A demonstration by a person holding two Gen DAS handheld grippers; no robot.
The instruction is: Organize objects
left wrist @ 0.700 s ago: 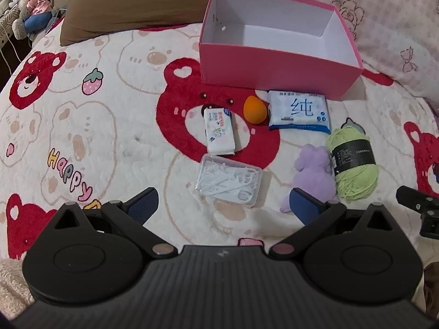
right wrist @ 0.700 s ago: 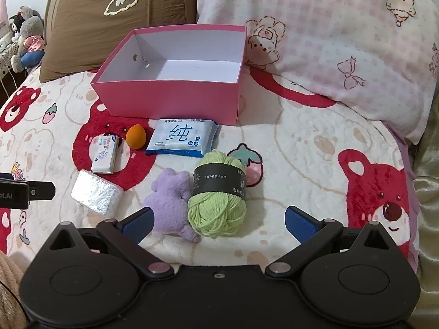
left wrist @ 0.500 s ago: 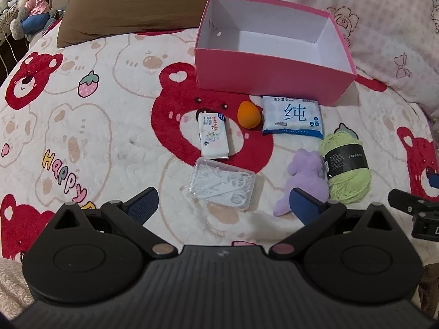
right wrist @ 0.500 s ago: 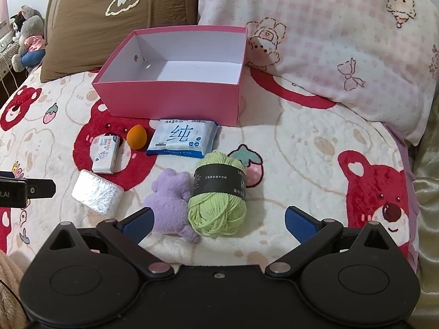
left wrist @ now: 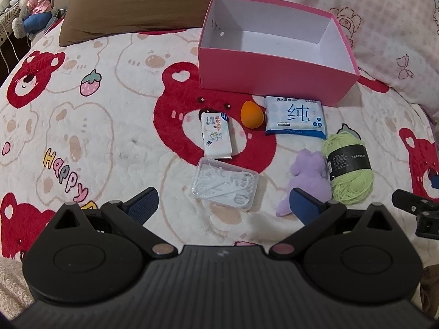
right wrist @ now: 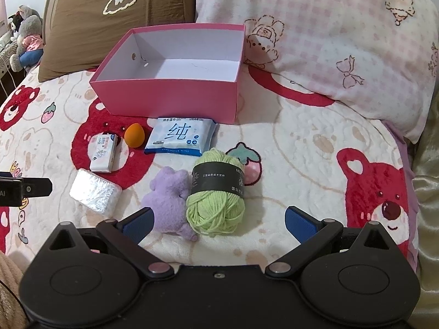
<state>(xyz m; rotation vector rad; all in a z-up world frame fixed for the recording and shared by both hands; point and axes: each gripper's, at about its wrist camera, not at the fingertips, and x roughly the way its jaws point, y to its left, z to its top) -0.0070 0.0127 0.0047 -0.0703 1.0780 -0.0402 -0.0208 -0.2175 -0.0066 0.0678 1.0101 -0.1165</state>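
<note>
An empty pink box (left wrist: 274, 79) (right wrist: 170, 98) stands on the bear-print bedspread. In front of it lie a small tissue pack (left wrist: 216, 135) (right wrist: 103, 152), an orange sponge egg (left wrist: 252, 114) (right wrist: 134, 135), a blue wet-wipes pack (left wrist: 296, 116) (right wrist: 181, 135), a clear box of floss picks (left wrist: 225, 183) (right wrist: 94, 191), a purple plush toy (left wrist: 307, 176) (right wrist: 170, 196) and a green yarn ball (left wrist: 348, 167) (right wrist: 216, 194). My left gripper (left wrist: 223, 204) is open, just short of the floss box. My right gripper (right wrist: 218, 220) is open, just short of the yarn and plush.
A brown pillow (right wrist: 115, 19) and a pink checked pillow (right wrist: 343, 35) lie behind the box. Stuffed toys (left wrist: 30, 5) sit at the far left. The right gripper's tip (left wrist: 414, 208) shows at the left view's right edge.
The left gripper has drawn back and up a little, so the objects look smaller and farther. The right gripper has barely moved. Both stay open.
</note>
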